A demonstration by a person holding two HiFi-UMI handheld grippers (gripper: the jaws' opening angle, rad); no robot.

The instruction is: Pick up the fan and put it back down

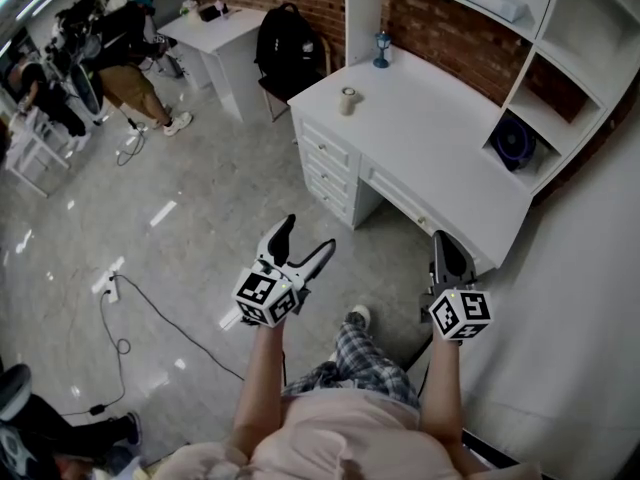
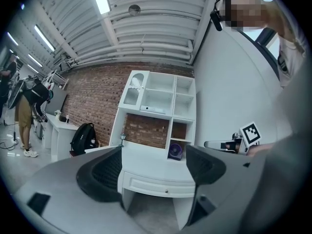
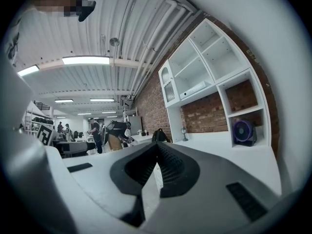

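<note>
Left claw [image 1: 308, 234] wide open, nothing in it; right claw [image 1: 446, 250] closed, empty; both off the table [image 1: 440, 148]; fan [image 1: 515, 143] sits in a shelf cubby.

Tabletop [image 1: 430, 138]: white painted finish, smooth, matt. Wall [image 1: 450, 28] behind tabletop: rough red brick. Floor [image 1: 200, 228] before tabletop: grey, polished, glossy with light reflections. Backpack [image 1: 290, 48] left of tabletop: black cloth. Fan [image 1: 514, 144], in cubby at tabletop's end: dark plastic. Left claw [image 2: 153, 167]: matt grey plastic shell, black ribbed pads [image 2: 105, 172].

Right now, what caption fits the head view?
Open left tongs and shut right tongs near a white desk, fan shelved.
</note>
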